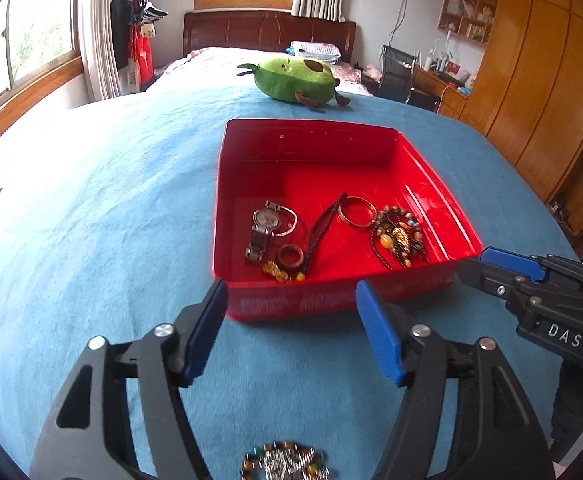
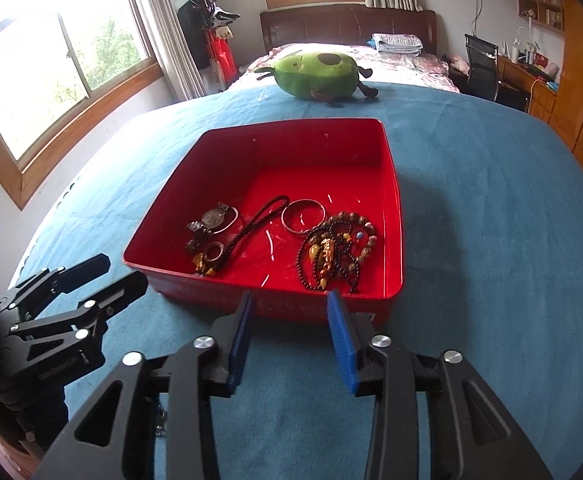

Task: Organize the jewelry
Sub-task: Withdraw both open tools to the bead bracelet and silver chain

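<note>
Watch (image 1: 266,229), bangle (image 1: 356,211), beads (image 1: 399,236) inside red tray (image 1: 431,184).

Both wrist views face the red tray (image 1: 431,160) (image 2: 163,236) closely, from its near side

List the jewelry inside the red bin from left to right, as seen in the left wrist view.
Wristwatch → wooden ring → black cord → metal bangle → pile of beaded bracelets, all in the red bin.

red tray (image 1: 431,168): glossy plastic | blanket (image 1: 111,200): matt, apparently plush cloth
</note>
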